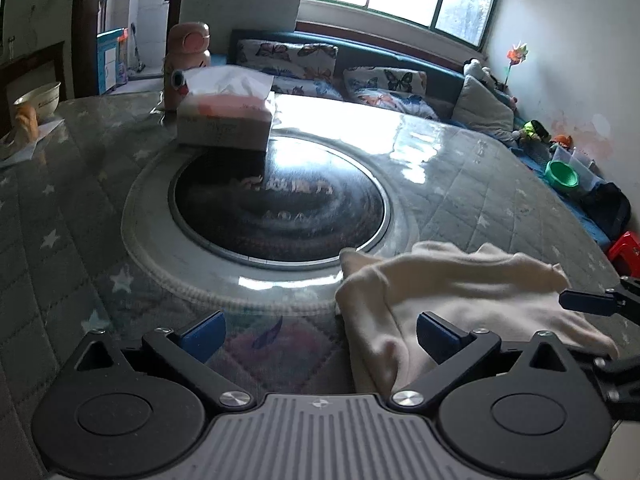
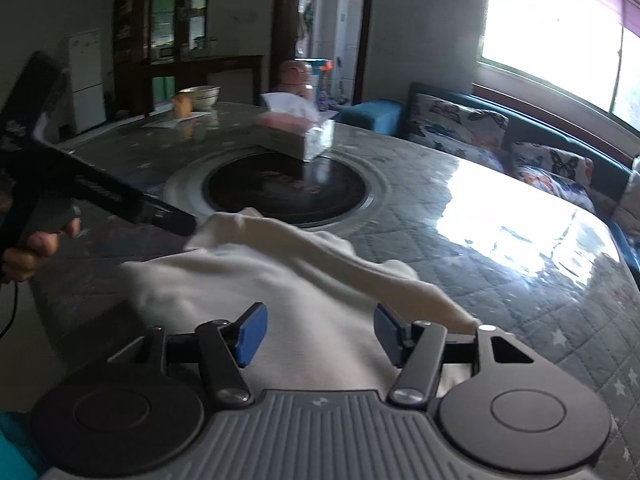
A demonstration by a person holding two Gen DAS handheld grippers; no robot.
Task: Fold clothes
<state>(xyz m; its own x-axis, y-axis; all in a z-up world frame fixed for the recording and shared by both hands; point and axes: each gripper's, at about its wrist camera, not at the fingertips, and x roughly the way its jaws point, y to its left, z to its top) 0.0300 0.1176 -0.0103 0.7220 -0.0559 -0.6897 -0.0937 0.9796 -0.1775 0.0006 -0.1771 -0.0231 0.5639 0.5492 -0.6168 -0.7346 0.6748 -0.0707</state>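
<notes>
— Left wrist view, nearest first?
— Left tongs (image 1: 320, 334) spread wide, empty; cream knit garment (image 1: 460, 304) crumpled just beside, on the quilted grey surface (image 1: 60, 220).
— Right side?
— Right tongs (image 2: 318, 334) apart above it, gripping nothing. Tissue box (image 2: 296, 136) farther back.

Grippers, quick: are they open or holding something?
Left gripper: open, holding nothing.
Right gripper: open over the cream cloth, not gripping it.
</notes>
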